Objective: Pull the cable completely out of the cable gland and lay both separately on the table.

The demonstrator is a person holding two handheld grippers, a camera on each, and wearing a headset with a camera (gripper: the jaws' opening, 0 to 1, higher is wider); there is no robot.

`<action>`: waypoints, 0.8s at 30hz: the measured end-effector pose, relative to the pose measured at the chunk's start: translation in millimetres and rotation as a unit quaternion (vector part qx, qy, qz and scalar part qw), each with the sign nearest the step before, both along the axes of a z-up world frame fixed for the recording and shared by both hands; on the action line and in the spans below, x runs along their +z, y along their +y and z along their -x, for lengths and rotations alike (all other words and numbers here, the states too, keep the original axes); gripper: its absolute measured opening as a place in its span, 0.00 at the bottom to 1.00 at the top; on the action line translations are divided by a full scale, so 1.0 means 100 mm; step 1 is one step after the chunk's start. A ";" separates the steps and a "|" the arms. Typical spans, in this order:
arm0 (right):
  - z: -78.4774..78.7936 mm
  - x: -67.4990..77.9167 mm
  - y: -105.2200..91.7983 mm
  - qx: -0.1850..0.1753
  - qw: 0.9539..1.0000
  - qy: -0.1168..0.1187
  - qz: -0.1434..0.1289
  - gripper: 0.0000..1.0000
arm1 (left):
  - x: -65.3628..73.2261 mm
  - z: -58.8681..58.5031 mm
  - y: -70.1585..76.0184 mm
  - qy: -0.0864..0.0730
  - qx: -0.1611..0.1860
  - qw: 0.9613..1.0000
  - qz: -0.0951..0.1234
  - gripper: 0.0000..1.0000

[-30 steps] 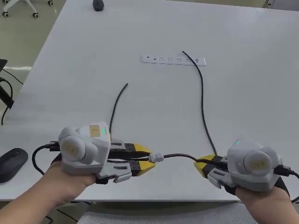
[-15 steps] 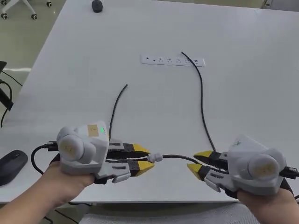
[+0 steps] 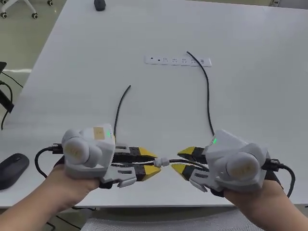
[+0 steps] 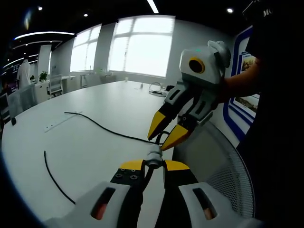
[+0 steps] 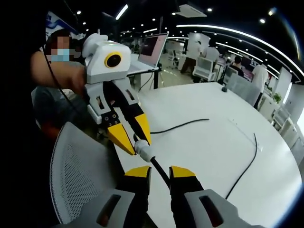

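Table (image 3: 250, 106) smooth matt white; cable (image 3: 208, 96) black, matt sheath; cable gland (image 3: 161, 162) pale glossy plastic.

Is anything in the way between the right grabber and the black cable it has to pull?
Nothing visible is in the way. The right gripper has its jaws open on either side of the cable, which runs between them. It sits right beside the white cable gland, which is pinched in the left gripper.
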State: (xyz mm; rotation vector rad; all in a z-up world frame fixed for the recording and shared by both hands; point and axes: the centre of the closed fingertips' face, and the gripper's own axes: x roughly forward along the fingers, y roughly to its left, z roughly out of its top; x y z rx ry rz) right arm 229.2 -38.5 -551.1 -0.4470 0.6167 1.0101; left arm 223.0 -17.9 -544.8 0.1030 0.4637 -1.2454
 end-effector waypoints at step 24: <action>0.03 -0.13 -0.02 0.030 0.998 -0.016 0.048 0.00 | 0.01 0.00 -0.02 0.007 -0.005 1.000 0.004 0.15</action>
